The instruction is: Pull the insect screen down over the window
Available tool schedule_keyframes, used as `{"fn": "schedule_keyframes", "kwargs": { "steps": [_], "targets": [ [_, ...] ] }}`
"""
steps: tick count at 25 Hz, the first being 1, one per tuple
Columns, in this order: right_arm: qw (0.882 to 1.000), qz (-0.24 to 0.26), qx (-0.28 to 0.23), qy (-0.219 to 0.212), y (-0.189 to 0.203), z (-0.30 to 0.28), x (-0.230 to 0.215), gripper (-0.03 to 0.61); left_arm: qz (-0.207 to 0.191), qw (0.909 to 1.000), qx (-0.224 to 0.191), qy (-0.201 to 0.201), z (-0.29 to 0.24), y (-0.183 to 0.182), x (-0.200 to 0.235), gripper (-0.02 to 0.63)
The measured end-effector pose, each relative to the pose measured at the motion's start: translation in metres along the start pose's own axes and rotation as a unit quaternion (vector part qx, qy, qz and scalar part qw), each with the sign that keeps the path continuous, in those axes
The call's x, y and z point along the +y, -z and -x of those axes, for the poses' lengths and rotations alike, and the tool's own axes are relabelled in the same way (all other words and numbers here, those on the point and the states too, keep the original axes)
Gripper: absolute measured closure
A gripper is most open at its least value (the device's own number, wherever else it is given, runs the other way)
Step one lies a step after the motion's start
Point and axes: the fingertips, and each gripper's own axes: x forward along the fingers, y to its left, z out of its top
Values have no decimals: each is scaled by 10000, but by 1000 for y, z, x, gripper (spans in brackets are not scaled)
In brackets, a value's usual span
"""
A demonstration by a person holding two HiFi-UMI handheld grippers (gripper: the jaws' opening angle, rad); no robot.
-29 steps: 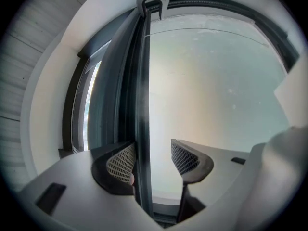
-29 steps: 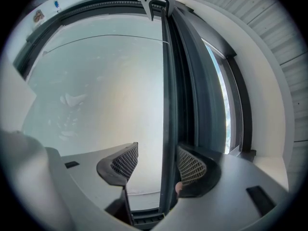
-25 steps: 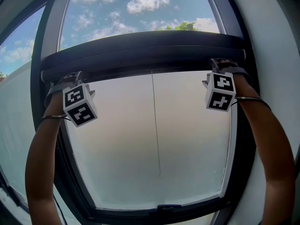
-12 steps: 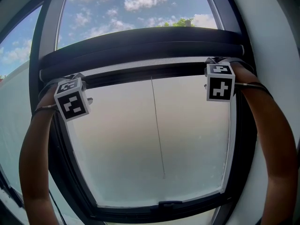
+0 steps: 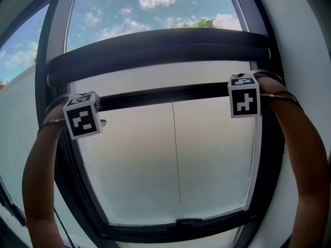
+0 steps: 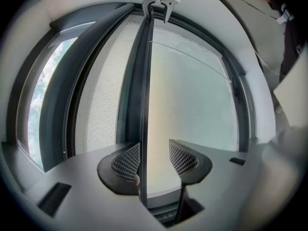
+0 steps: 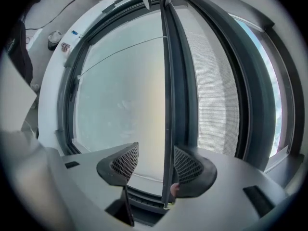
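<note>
The person is reaching both arms up to the window [image 5: 50, 61]. In the head view the left forearm [image 5: 37, 174] is rising from 7 o'clock and the right forearm [image 5: 302, 159] from 4 o'clock. Each is bending inward at the wrist, so its gripper is pointing almost level at the glass.

The left gripper [image 6: 154, 154] is sitting at the 9 o'clock end of the dark pull bar [image 5: 165, 94], its marker cube [image 5: 81, 121] facing the camera. The right gripper [image 7: 155, 161] is sitting at the bar's other end, near 2 o'clock, behind its own cube [image 5: 244, 96].

In the left gripper view the bar is running between the jaws. It is lying against the pad [image 6: 127, 160] at 7 o'clock while the pad at 5 o'clock is standing clear of it. These jaws have just been closing a little, but they are gaping, hooked over the bar rather than clamping it. The right gripper view mirrors this, with the bar resting against the pad [image 7: 188, 167] at 5 o'clock. The opposite pad is standing apart and the jaws are open.

The insect screen [image 5: 155, 77] is showing as a strip of grey mesh between the cassette housing [image 5: 155, 48] at 12 o'clock and the pull bar. The bar is crossing the window just above the middle. Below it the pale pane [image 5: 129, 164] is lying uncovered, and a thin pull cord [image 5: 176, 149] is hanging from the bar's middle toward 6 o'clock.
</note>
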Motion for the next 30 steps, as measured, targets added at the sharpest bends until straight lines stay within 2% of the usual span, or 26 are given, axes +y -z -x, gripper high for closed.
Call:
{"fn": "schedule_keyframes", "kwargs": {
  "steps": [4, 13, 21, 26, 30],
  "targets": [
    [9998, -4, -152, -143, -1, -3, 19, 348, -3, 9996, -68, 262, -3, 0, -19, 423],
    [9990, -5, -346, -296, -3, 1, 39, 348, -55, 9987, -74, 504, 1, 1, -39, 423],
    [9944, 11, -265, -1024, -1, -11, 91, 350, -217, 9933, -338, 1081, -4, -8, -77, 443],
    [9939, 70, -289, -1060, 2, -12, 105, 350, -143, 9931, -429, 1080, -6, -8, -91, 443],
    [9939, 67, -376, -1031, 0, -14, 113, 350, -188, 9936, -325, 1063, -9, -4, -101, 443]
  ]
}}
